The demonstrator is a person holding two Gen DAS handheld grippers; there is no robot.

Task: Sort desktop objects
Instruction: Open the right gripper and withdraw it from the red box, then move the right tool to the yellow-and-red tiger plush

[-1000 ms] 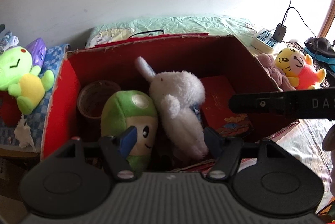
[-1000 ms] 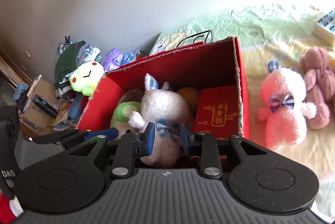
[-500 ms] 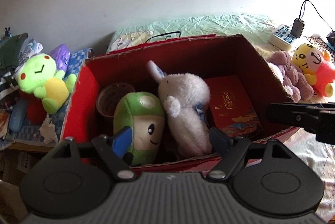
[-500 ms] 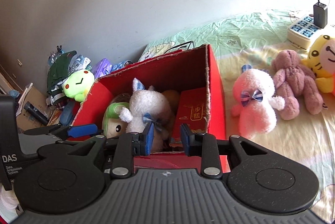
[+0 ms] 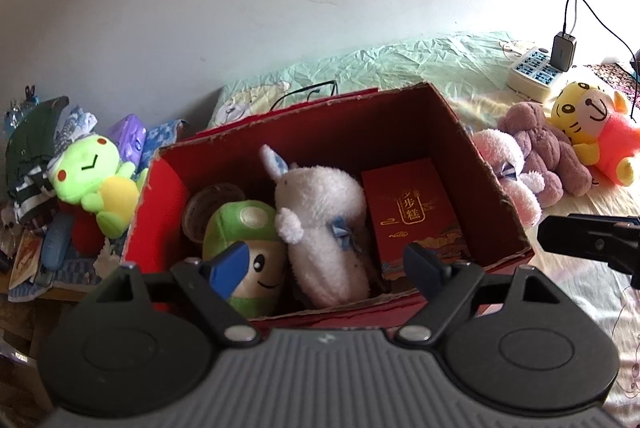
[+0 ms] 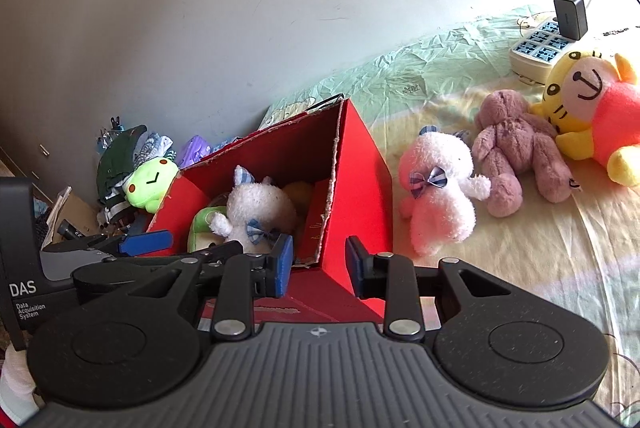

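While both tools hang clear of the red box (image 5: 496, 180), the next pick looks to be one of the plush toys lying outside it on the bed sheet (image 6: 520, 268). Already inside the box are a white rabbit (image 5: 324, 224), a green mushroom toy (image 5: 244, 240) and a red gift packet (image 5: 412, 212). On the sheet, just beside the box's right wall, lies a pink bear (image 6: 436, 196), touching a mauve bear (image 6: 516, 156), which in turn rests against a yellow tiger (image 6: 592, 108).

To do this well, I'd take the pink bear first, since it is nearest and least tangled, and come down on its body rather than on a limb, so it doesn't swing or drag the mauve one along. Carrying it high over the ragged cardboard rim would avoid snagging.

The right tool (image 6: 319, 264) shows a narrow gap with nothing between its blue pads; it needs to widen before it can span that soft body. The left tool (image 5: 328, 264) stands wide, also empty, hovering over the near edge of the box.
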